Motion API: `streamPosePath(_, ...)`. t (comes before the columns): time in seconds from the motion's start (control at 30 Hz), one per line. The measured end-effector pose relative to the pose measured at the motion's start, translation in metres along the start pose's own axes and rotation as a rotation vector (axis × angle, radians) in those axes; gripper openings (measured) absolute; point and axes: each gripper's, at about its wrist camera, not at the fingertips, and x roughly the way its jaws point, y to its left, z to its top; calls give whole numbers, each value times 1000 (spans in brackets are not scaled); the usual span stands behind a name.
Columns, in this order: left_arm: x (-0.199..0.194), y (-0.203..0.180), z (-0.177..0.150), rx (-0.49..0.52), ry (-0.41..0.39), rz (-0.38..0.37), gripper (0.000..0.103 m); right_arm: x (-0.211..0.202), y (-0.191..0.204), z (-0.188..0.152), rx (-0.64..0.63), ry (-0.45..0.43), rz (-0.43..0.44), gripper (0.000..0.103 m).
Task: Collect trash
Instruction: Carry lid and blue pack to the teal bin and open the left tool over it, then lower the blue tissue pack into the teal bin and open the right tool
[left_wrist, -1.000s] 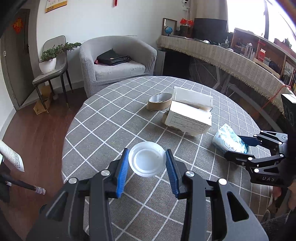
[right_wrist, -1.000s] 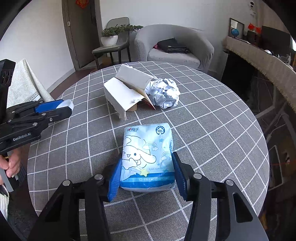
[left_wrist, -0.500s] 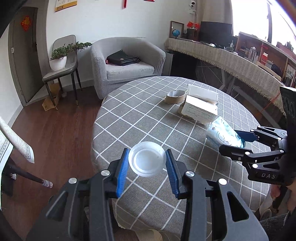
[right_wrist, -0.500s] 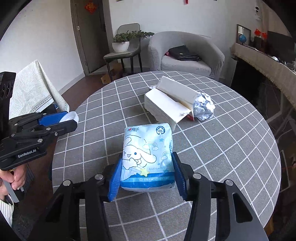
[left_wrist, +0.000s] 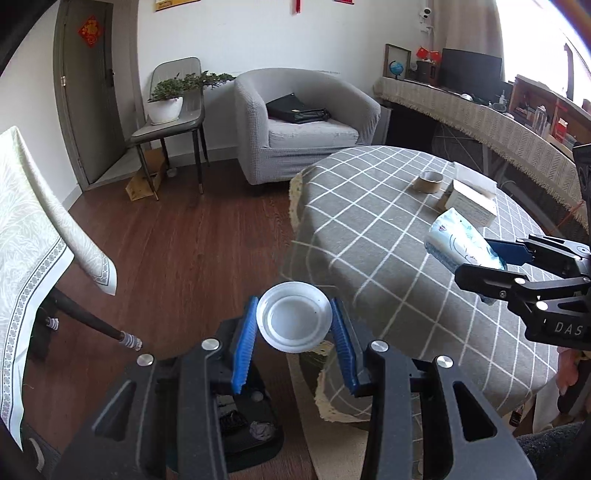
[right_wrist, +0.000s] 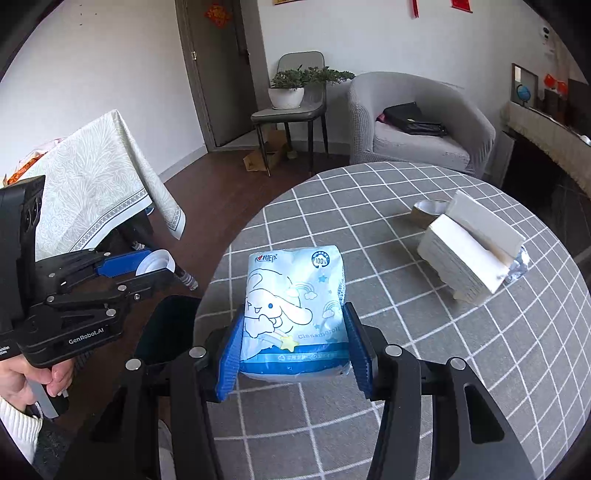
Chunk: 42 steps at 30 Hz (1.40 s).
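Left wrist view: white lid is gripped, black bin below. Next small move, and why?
Probably ease the left tongs down and a little back over the black bin, then open. The white lid is clamped between the pads, already off the round table, above wood floor just beyond the bin.

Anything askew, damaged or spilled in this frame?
Mostly tidy. The white box on the table lies open and tilted, with crumpled foil against its far end. The tablecloth edge looks frayed near the left gripper. No spill visible.
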Motion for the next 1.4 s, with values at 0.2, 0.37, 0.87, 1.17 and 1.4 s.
streamPosePath(0.2, -8, 46, -8, -81, -1, 51, 42, 17, 40, 11, -55, 1, 45, 51)
streamPosePath(0.37, -8, 76, -21, -123, 25, 76, 42, 29, 66, 14, -85, 10, 71, 51)
streamPosePath(0.87, 36, 131, -81, -145, 222, 92, 42, 73, 136, 23, -159, 65, 151, 51)
streamPosePath(1.17, 64, 148, -117, -141, 351, 68, 42, 104, 161, 27, -144, 121, 212, 51)
streamPosePath(1.4, 64, 158, -133, -124, 379, 59, 61, 131, 170, 22, -134, 176, 221, 51)
